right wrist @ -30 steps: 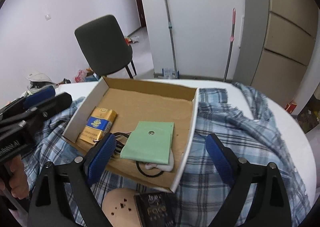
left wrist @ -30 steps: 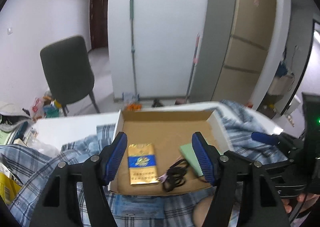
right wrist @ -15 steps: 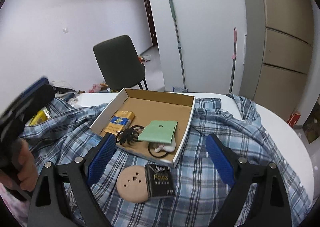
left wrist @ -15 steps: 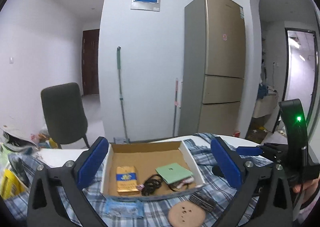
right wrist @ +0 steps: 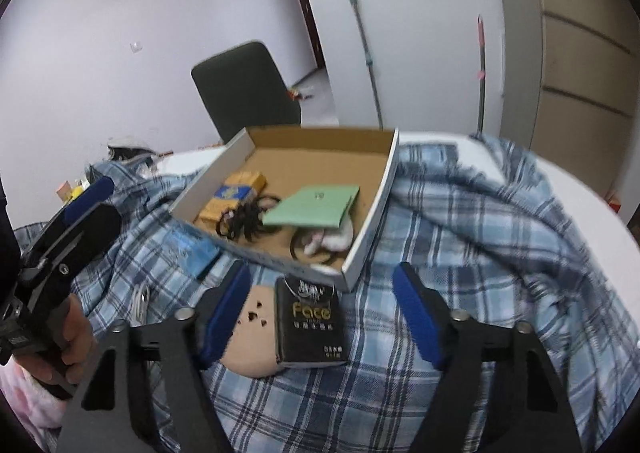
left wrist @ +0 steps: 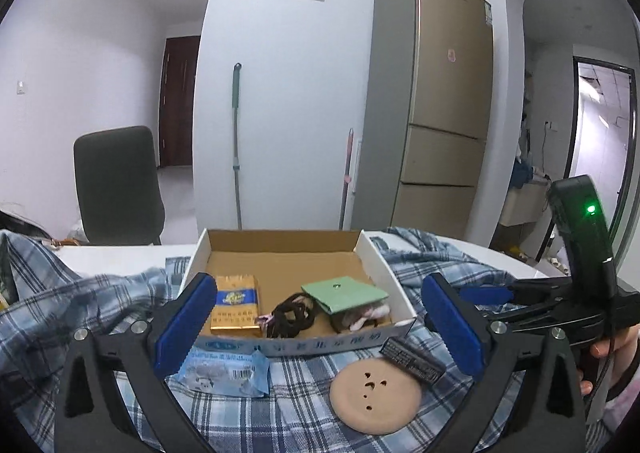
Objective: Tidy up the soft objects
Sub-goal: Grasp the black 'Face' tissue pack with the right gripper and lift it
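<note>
Plaid cloth: a blue-and-white checked shirt (right wrist: 460, 221) lay rumpled over the white table (left wrist: 120, 255), under everything else.
Box: a shallow cardboard box (left wrist: 372, 257) sat on the shirt, holding a gold-and-blue packet (left wrist: 236, 303), a tangle of black hair ties (left wrist: 292, 315) and a green card sleeve (left wrist: 344, 293).
Loose items: just in front of the box lay a black tissue pack (right wrist: 310, 319) marked "Face", its near end resting on a tan round pad (left wrist: 374, 393); a light-blue wipes packet (left wrist: 222, 367) lay beside them to the left.
Right gripper (right wrist: 322, 317): jaws spread wide and holding nothing, poised low with the tissue pack between the blue pads (right wrist: 416, 317) (no contact that I could make out).
Left gripper (left wrist: 316, 327): also wide open and empty, held back from the box's near wall, framing it.
Step in hand: judged to be the right gripper's pick of the tissue pack, for placing in the box.
Doing it well: the pack should be taken across its narrow width, near its middle, with the pads kept above the shirt so that no fabric is pinched. The squeeze should be gentle, since a soft pack would likely buckle. The lift should be straight, clearing the pad beneath and the box's front wall.
</note>
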The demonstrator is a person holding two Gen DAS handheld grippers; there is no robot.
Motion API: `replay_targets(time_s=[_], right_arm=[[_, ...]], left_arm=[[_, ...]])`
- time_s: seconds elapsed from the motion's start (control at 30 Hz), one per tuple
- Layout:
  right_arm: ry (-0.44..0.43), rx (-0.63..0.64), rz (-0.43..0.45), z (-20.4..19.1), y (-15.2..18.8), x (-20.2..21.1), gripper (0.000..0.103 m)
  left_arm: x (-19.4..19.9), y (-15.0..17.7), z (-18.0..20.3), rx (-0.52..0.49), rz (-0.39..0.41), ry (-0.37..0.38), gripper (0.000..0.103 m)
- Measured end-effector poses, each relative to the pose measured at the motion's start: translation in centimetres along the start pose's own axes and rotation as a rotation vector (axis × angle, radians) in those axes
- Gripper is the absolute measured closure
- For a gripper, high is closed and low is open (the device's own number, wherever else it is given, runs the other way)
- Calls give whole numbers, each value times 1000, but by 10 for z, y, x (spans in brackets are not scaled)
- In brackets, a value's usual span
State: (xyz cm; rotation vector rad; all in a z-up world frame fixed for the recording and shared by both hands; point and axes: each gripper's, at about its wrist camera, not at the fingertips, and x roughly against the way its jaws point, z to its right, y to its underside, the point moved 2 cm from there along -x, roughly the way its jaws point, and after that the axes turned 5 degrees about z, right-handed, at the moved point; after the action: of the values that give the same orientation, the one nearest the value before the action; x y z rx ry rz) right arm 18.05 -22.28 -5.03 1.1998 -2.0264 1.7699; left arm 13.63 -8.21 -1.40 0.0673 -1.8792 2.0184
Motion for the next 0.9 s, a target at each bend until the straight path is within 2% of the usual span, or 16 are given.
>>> replay_targets(time_s=[0.07, 0.17, 0.37, 0.67, 0.9], right_arm=[[-36, -37, -48, 6, 5, -11, 47], [-74, -90, -102, 14, 10, -24, 55], [-135, -140, -156, 20, 18, -34, 56], [-176, -152, -200, 17, 23, -45, 57], [-165, -108, -197, 9, 23, -44, 55]], left_arm=[[0, 0, -1, 1, -3, 1, 0], [1, 0, -2, 13, 2, 9, 0], [8, -1, -4, 30, 25, 18, 0], [11, -4, -3, 28, 30, 17, 0], [10, -4, -2, 23, 24, 23, 0]])
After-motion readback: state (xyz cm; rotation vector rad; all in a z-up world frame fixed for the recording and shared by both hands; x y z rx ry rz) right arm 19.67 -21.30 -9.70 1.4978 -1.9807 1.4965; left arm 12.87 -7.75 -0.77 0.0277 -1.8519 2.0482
